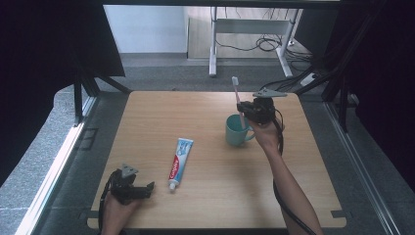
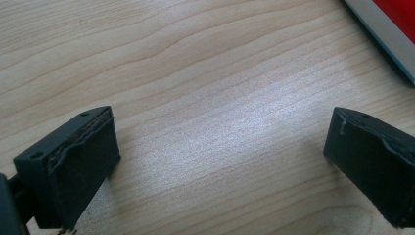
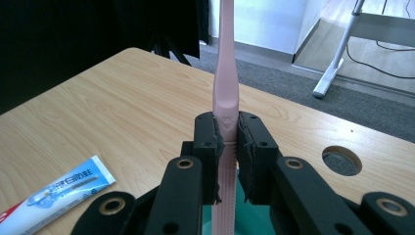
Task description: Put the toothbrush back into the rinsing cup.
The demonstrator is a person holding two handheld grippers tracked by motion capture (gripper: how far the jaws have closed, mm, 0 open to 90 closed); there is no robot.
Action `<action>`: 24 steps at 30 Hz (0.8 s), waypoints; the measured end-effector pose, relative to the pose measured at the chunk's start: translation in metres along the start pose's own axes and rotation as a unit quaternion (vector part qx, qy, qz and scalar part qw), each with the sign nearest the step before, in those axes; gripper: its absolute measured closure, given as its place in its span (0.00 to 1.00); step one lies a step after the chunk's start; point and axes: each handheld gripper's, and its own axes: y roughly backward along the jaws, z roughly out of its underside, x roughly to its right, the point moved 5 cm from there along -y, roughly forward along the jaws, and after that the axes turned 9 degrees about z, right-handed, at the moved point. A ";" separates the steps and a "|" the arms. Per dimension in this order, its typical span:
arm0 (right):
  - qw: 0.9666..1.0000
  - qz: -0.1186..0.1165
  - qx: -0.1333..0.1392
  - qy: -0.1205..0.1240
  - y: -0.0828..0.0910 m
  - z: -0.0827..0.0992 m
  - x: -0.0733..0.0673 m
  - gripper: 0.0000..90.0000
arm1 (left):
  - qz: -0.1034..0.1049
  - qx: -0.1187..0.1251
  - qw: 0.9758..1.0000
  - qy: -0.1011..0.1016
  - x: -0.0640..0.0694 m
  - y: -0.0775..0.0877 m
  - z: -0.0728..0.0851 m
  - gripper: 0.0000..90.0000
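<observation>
At about seven o'clock on the table [image 1: 205, 196], my left gripper [image 1: 147, 187] rests near the front edge with its jaws spread wide and only bare wood between them; in the left gripper view [image 2: 220, 156] the two pads stand far apart over the grain. Just to its right, toward six o'clock, the toothpaste tube [image 1: 180, 163] lies flat, cap end toward me, apart from the left gripper. Farther right, around two o'clock, the teal cup [image 1: 237, 131] stands upright. My right gripper [image 1: 243, 108] hangs just above the cup with its jaws clamped narrow on the pink toothbrush [image 1: 238, 98], which stands upright, bristles at the top, its lower end dipping into the cup. In the right gripper view [image 3: 228, 147] both pads press the handle [image 3: 226, 93].
</observation>
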 end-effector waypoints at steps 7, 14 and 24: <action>1.000 0.002 -0.003 -0.003 -0.013 0.011 -0.001 0.87 | 0.000 0.000 1.000 0.000 0.000 0.000 0.000 0.00; 1.000 0.002 -0.005 -0.003 -0.021 0.022 -0.002 0.87 | 0.000 -0.001 1.000 -0.001 0.000 0.000 0.000 0.00; 1.000 -0.001 -0.013 -0.002 -0.028 0.044 -0.003 0.87 | 0.000 -0.001 1.000 -0.001 0.000 0.000 0.000 0.00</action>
